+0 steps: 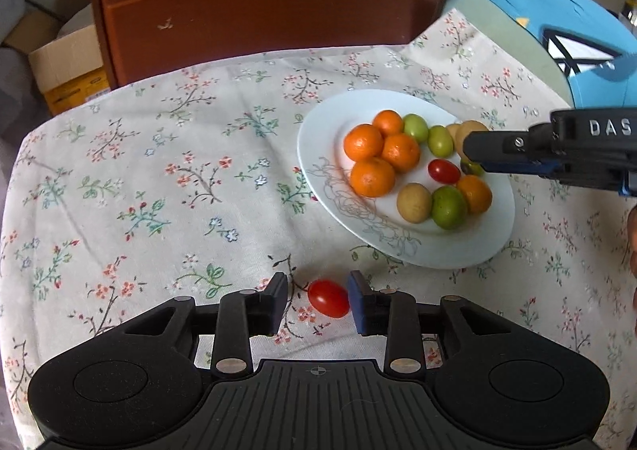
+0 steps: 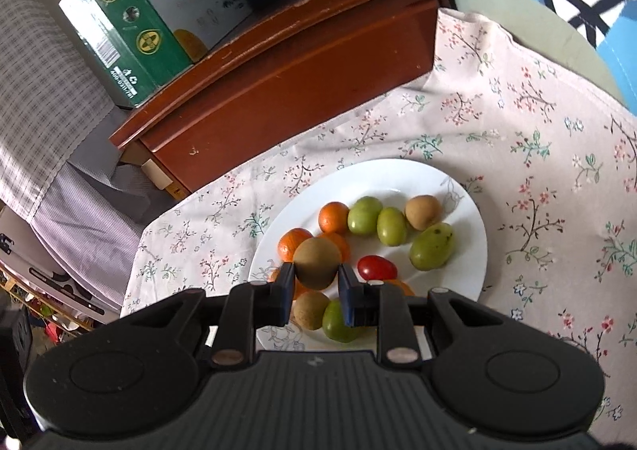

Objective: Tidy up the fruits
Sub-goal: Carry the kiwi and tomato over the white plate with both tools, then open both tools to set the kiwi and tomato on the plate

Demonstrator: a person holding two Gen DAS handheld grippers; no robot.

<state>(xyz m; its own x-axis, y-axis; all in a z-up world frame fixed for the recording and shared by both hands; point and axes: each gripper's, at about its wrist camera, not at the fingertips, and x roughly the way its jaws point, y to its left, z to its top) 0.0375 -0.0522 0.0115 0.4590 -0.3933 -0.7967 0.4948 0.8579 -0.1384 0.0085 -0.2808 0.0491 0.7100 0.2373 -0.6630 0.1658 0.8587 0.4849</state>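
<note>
A white plate (image 1: pixel 318 139) on the floral cloth holds several oranges (image 1: pixel 363 141), green fruits (image 1: pixel 448 206), brown fruits (image 1: pixel 414 202) and a cherry tomato (image 1: pixel 444 170). My left gripper (image 1: pixel 317 297) is open low over the cloth, with a loose cherry tomato (image 1: pixel 328 298) between its fingers, close to the right one. My right gripper (image 2: pixel 316 283) is shut on a brown fruit (image 2: pixel 316 261) and holds it above the plate (image 2: pixel 469 219). In the left wrist view the right gripper (image 1: pixel 469 145) reaches in from the right over the plate.
A brown wooden cabinet (image 1: pixel 258 12) stands behind the table. Cartons (image 2: pixel 131 20) sit on top of it. A cardboard box (image 1: pixel 67 68) is at the far left. Blue fabric (image 1: pixel 557 12) lies at the far right. The floral cloth (image 1: pixel 159 171) covers the table.
</note>
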